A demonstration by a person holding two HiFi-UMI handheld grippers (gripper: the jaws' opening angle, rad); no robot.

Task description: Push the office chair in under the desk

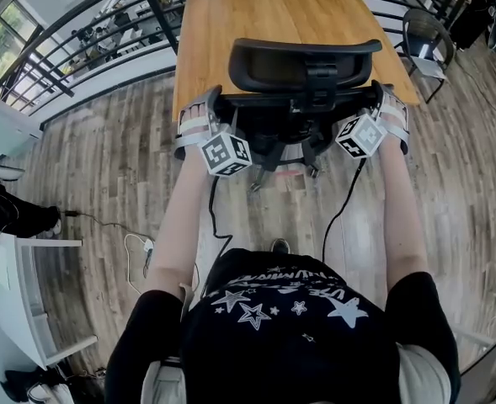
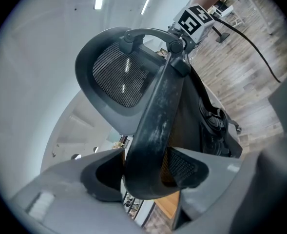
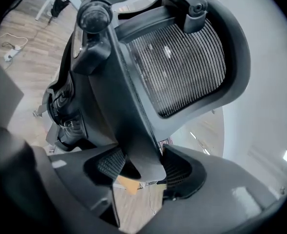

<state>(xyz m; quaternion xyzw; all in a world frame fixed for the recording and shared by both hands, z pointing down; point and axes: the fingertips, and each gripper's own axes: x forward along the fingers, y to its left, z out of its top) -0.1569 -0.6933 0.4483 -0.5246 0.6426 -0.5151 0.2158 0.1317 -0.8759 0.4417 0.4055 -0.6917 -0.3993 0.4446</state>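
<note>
Push step in hand: left gripper (image 2: 144,172) and right gripper (image 3: 141,172) fingers clamp the back frame of the office chair (image 1: 302,66), standing at the bench's (image 1: 256,23) near edge; next calls for an even forward shove.

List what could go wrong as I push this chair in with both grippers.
1. The left gripper and right gripper each clamp only a thin edge of the back frame. An uneven push might swivel the office chair or let a pad slip.
2. The black cables trail to the floor beside the base; a caster could snag one.
3. The chair's back is close to the desk edge and may bump it.
</note>
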